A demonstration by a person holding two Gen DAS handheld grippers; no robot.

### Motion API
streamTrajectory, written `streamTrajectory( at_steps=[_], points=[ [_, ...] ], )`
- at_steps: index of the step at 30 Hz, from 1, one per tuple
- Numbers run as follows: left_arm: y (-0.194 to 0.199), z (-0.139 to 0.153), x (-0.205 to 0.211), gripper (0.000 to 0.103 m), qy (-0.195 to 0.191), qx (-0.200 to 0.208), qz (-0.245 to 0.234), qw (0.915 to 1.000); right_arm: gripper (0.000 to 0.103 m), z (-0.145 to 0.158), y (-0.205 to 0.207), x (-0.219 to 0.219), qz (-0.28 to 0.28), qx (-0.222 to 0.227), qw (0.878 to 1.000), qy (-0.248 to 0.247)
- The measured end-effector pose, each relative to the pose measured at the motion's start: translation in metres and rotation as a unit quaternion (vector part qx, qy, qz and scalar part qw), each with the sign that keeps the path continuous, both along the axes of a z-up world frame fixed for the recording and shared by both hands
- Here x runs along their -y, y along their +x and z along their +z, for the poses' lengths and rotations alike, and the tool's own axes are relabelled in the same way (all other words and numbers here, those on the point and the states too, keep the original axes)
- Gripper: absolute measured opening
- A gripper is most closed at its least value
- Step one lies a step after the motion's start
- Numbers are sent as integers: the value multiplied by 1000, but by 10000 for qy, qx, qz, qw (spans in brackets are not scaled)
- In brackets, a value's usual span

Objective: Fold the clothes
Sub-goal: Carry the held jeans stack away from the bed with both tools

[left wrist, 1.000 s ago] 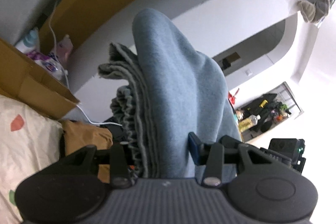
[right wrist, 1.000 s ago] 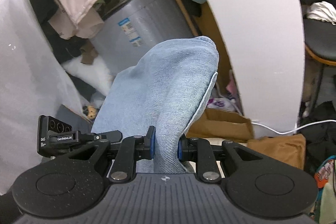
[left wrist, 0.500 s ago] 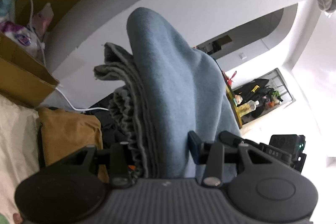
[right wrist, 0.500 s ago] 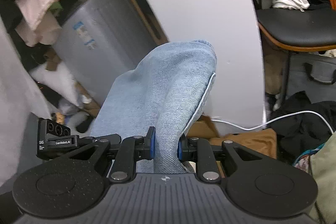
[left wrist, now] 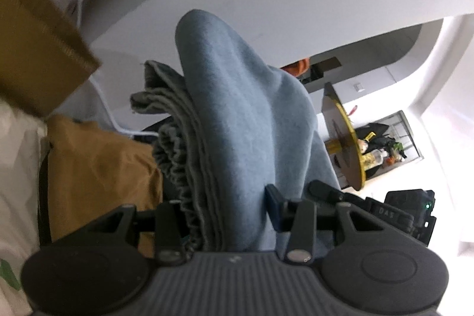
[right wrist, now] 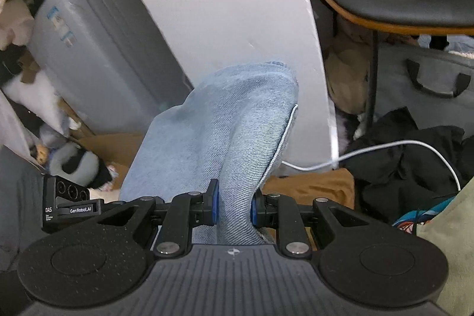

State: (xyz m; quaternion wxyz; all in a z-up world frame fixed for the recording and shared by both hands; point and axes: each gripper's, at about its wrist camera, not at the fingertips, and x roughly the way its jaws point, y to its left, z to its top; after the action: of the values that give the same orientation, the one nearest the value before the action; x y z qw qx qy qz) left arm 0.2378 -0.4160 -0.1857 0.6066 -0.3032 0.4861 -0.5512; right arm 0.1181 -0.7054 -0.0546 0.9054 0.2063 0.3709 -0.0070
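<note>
While the left gripper [left wrist: 225, 215] clamps bunched blue-grey fabric [left wrist: 237, 108] rising toward frame top, the right gripper [right wrist: 232, 205] pinches light denim [right wrist: 231, 123] arching up-right; beyond stand a white panel [right wrist: 222, 5], cardboard box [left wrist: 32, 49], black chair [right wrist: 400, 5].

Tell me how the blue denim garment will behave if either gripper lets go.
Probably floppy: the denim garment droops over the right gripper. Its bunched elastic waistband in the left gripper looks bulky, so that end would likely drop fast.
</note>
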Motion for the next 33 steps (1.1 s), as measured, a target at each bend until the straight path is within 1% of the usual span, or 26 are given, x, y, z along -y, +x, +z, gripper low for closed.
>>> streamTrajectory(
  at_steps=[4,8,13,14,16,19,21,29,33],
  points=[
    [-1,-41,12,46,68,-166,4,9998,20,-38,5,12,-49,-183,9998,-50],
    [-6,-73,17,45,151,-232,44,9996,20,-74,-1,19,-183,-144,9997,74],
    [-9,-100,17,45,306,-208,149,9992,20,-110,-2,22,-185,-159,9996,139],
    [-11,-104,17,45,334,-267,173,9989,20,-116,-2,22,-187,-178,9996,127],
    [-11,-107,17,45,418,-284,172,9986,20,-126,-1,23,-239,-208,9994,134],
    [-7,-105,20,45,537,-121,122,9984,20,-140,-1,26,-358,-211,9990,172],
    [-6,-105,19,45,547,-44,139,9984,20,-146,0,27,-404,-149,9989,206],
    [2,-121,28,45,667,-170,156,9975,21,-166,8,31,-527,-108,9983,203],
    [4,-128,34,45,735,-195,164,9970,21,-176,13,35,-576,-201,9980,137]
  ],
)
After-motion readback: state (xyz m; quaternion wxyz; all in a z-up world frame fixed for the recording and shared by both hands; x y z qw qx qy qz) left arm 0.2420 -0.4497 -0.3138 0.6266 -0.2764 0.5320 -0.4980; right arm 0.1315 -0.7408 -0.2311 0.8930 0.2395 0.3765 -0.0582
